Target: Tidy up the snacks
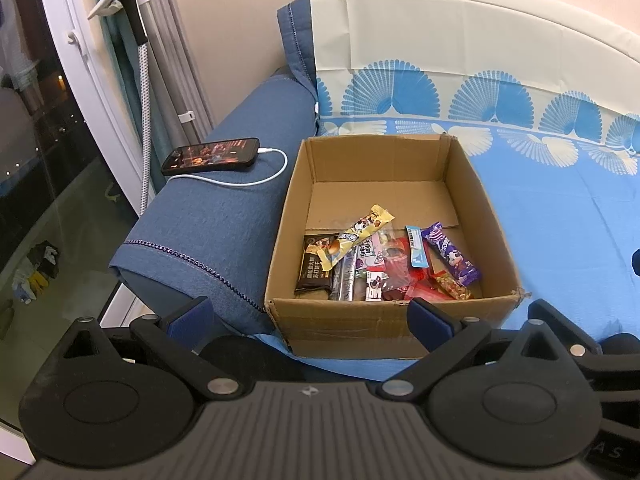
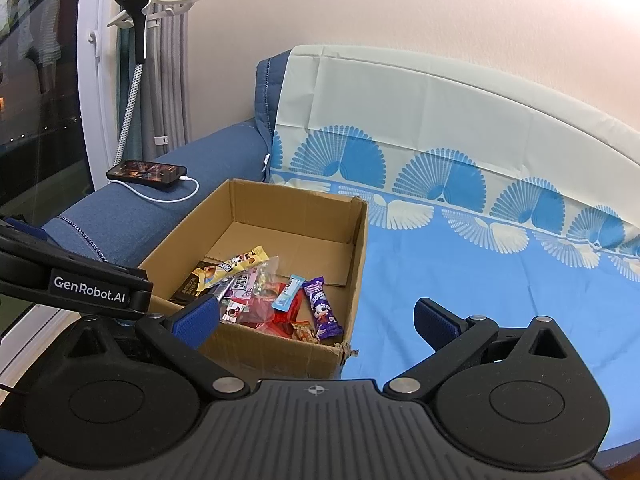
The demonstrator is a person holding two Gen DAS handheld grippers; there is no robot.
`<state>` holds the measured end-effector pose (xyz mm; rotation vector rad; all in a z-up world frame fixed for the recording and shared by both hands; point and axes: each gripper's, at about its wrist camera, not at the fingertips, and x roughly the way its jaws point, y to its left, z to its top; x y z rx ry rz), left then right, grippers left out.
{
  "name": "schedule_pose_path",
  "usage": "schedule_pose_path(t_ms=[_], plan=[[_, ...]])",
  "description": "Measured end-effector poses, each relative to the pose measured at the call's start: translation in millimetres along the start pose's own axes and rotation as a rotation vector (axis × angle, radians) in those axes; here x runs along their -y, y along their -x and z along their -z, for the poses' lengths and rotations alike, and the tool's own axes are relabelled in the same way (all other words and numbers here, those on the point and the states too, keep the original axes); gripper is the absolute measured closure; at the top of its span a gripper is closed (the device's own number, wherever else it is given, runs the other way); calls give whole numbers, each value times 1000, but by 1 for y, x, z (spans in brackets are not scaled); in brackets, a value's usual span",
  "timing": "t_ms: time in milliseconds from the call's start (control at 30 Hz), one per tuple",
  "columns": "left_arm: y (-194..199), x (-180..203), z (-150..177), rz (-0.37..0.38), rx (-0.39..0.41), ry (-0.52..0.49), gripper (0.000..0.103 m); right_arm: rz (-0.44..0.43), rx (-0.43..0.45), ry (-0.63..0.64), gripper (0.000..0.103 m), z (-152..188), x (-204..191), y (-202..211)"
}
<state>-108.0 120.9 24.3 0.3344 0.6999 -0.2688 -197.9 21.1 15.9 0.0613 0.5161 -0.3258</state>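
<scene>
Box (image 1: pixel 384 316): on the sheet (image 1: pixel 560 216), at its left edge, against the armrest (image 1: pixel 208 216)
Snacks (image 1: pixel 384 264): piled at box's near wall
Left gripper (image 1: pixel 308 316): wide open, empty
Right gripper (image 2: pixel 316 320): wide open, empty

Brown cardboard box (image 1: pixel 384 320), blue fan-patterned sheet (image 1: pixel 560 184), denim-blue armrest (image 1: pixel 208 216), purple wrapper (image 1: pixel 452 254), yellow wrapper (image 1: pixel 356 236)

Cardboard box (image 1: pixel 394 320) set on sheet (image 1: pixel 560 208), touching armrest (image 1: pixel 208 216) on its left side. Snack packets (image 1: pixel 384 264) piled inside box, against near wall; far half of floor bare. Phone (image 1: pixel 211 156) lying flat on armrest, behind and left of box, cable (image 1: pixel 256 178) plugged in and looped toward box. Backrest (image 2: pixel 400 96) behind box.
</scene>
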Motion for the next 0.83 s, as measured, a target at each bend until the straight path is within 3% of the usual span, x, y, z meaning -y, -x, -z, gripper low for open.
schedule_pose_path(t_ms=[400, 833], plan=[[-4, 0, -1, 2, -8, -3, 0, 6, -6, -8, 0, -1, 2, -2], [-38, 4, -11, 32, -69, -12, 0, 8, -64, -40, 0, -6, 12, -37]])
